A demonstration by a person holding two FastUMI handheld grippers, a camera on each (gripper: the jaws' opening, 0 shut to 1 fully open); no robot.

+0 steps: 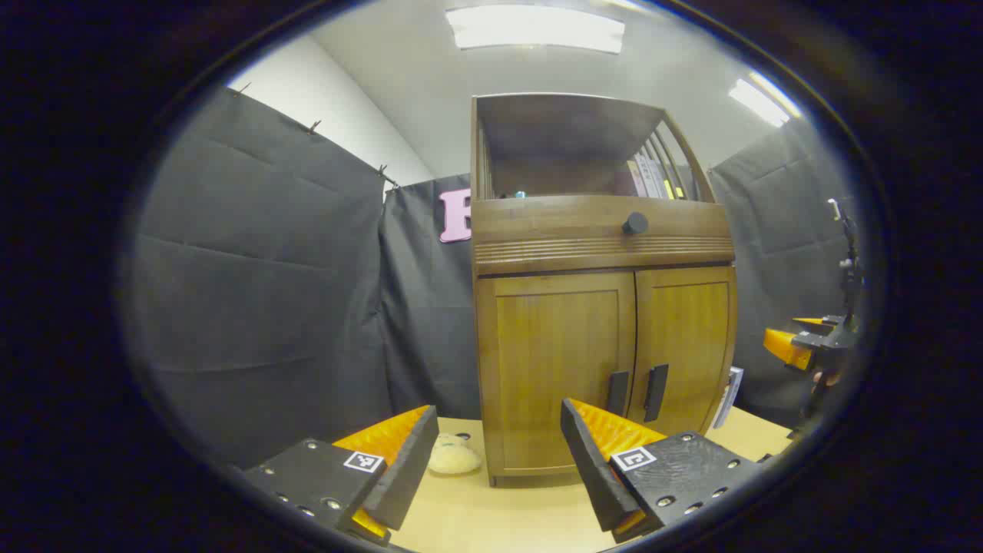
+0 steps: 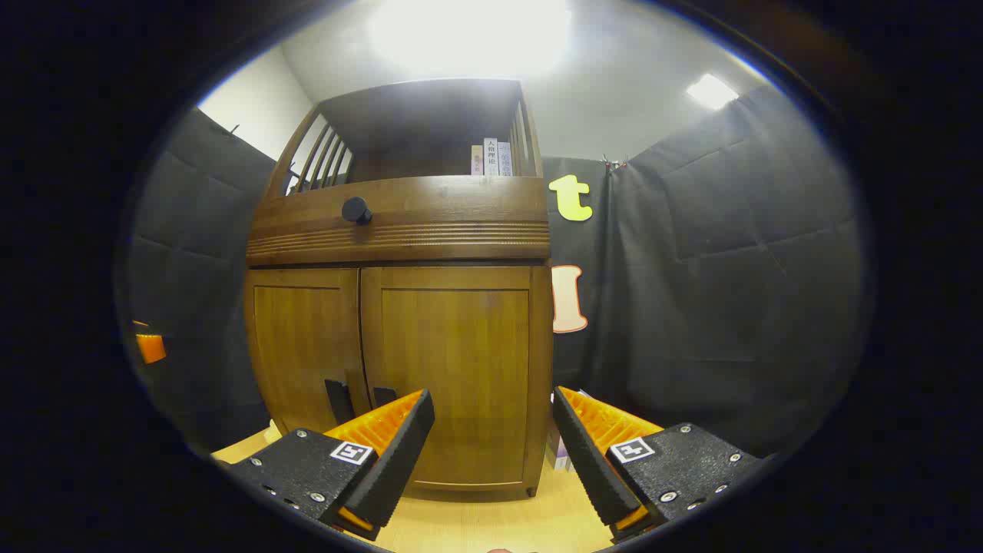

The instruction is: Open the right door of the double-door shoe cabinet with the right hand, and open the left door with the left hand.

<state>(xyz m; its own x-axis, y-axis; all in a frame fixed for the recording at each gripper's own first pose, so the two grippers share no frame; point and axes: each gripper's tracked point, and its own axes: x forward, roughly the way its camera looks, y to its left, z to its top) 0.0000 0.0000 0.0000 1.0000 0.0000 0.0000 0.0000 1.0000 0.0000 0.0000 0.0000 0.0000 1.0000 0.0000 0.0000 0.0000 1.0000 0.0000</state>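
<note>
We see the shoe cabinet (image 1: 603,307) standing upright on the desk (image 1: 499,514), both doors shut. In the left gripper view the left door (image 1: 557,369) and the right door (image 1: 687,346) meet at a centre seam, with two dark vertical handles, the left handle (image 1: 617,392) and the right handle (image 1: 655,392), just beside that seam low on the doors. Above the doors runs a drawer front with a round dark knob (image 1: 634,223), and over that an open shelf holding a few books (image 1: 651,178).

Our left gripper (image 1: 491,453) hangs in front of the left door, its jaws spread wide and holding nothing, apart from the cabinet. A small pale fuzzy thing (image 1: 455,455), perhaps a soft toy, lies on the desk just beside the cabinet's left foot.

In the right gripper view our right gripper (image 2: 491,438) faces the right door (image 2: 453,369), jaws likewise spread and empty, short of the wood. Its left finger (image 2: 384,453) overlaps the right handle (image 2: 384,397) in the picture; we cannot tell whether they touch. At the far right of the left gripper view the right gripper (image 1: 806,346) shows off to the side of the cabinet.
</note>
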